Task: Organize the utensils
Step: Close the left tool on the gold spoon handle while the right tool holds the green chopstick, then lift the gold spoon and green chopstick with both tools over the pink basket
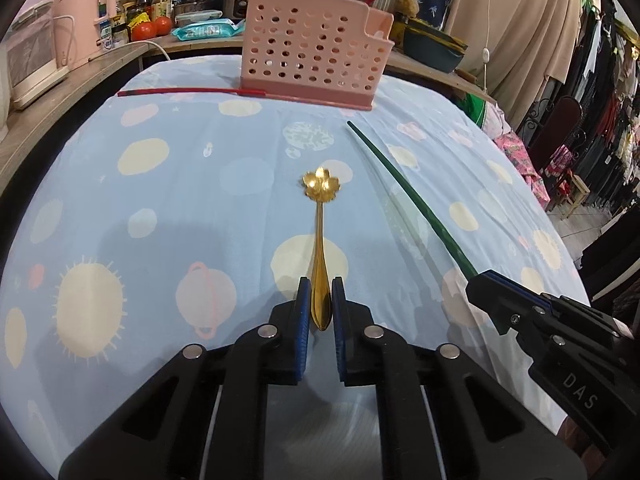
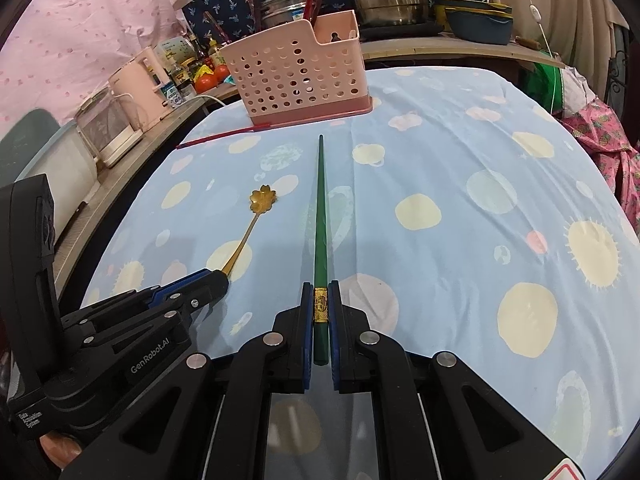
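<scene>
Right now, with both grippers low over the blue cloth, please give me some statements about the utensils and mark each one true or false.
1. The left gripper is shut on the gold spoon. True.
2. The right gripper holds a red chopstick. False: it is shut on the green chopstick.
3. The red chopstick lies on the cloth beside the pink basket. True.
4. The pink basket lies on its side. False: it stands upright.
</scene>
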